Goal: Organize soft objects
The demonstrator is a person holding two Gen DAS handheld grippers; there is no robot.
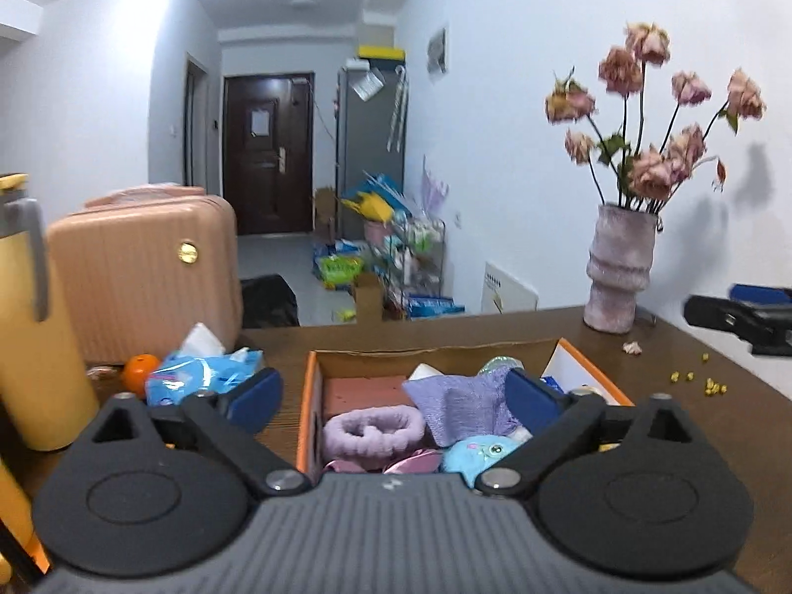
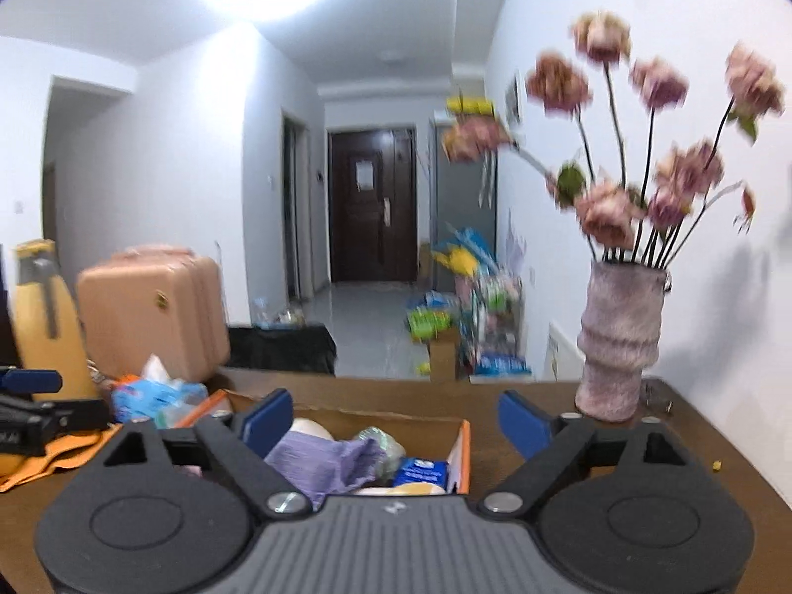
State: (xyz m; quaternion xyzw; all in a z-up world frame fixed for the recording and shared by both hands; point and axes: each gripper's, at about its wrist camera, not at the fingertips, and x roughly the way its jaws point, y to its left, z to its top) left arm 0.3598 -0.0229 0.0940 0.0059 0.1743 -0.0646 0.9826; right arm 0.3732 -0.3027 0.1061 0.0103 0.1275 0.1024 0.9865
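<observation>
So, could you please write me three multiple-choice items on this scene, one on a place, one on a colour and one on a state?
1. Where does the vase stand?
A. on the table, right of the box
B. inside the box
C. on the floor

2. What colour is the folded cloth in the box?
A. red
B. purple
C. black

3. How are the left gripper fingers?
A. shut on the cloth
B. shut on nothing
C. open, holding nothing

Answers: 1 A, its base rests on the wooden top beside the box; 2 B, it is lilac; 3 C, both blue pads stand wide apart above the box.
</observation>
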